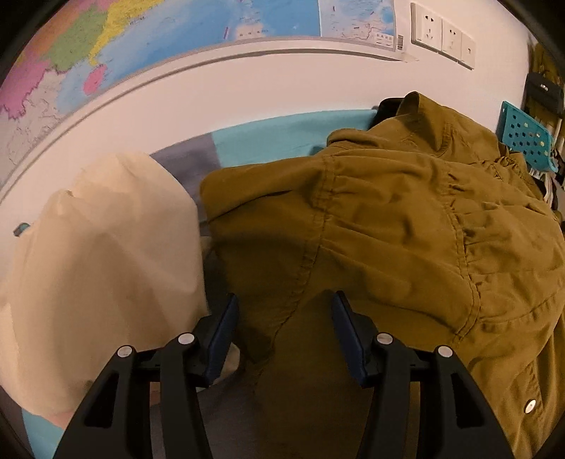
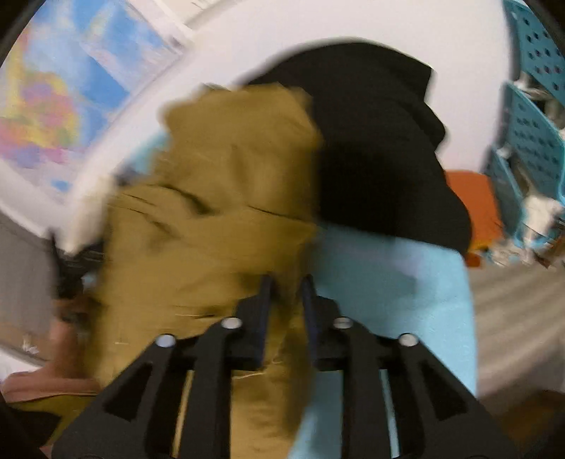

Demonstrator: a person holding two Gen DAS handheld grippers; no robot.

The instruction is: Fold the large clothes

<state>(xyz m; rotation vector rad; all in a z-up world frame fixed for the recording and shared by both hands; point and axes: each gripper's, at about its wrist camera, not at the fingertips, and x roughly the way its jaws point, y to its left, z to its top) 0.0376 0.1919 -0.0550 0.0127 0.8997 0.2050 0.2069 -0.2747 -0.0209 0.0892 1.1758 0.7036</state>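
Observation:
An olive-brown jacket (image 1: pixel 388 219) lies heaped on a table with a turquoise cover (image 1: pixel 268 137). My left gripper (image 1: pixel 284 310) is open, its jaws wide apart over a fold of the jacket, holding nothing. In the blurred right wrist view my right gripper (image 2: pixel 286 286) is shut on a fold of the same jacket (image 2: pixel 219 212), with cloth pinched between its fingers above the light blue cover (image 2: pixel 395 282).
A cream garment (image 1: pixel 102 268) lies left of the jacket. A black garment (image 2: pixel 374 141) lies behind it. A map (image 1: pixel 106 46) and wall sockets (image 1: pixel 441 33) are on the white wall. Turquoise perforated baskets (image 2: pixel 533 137) stand at the right.

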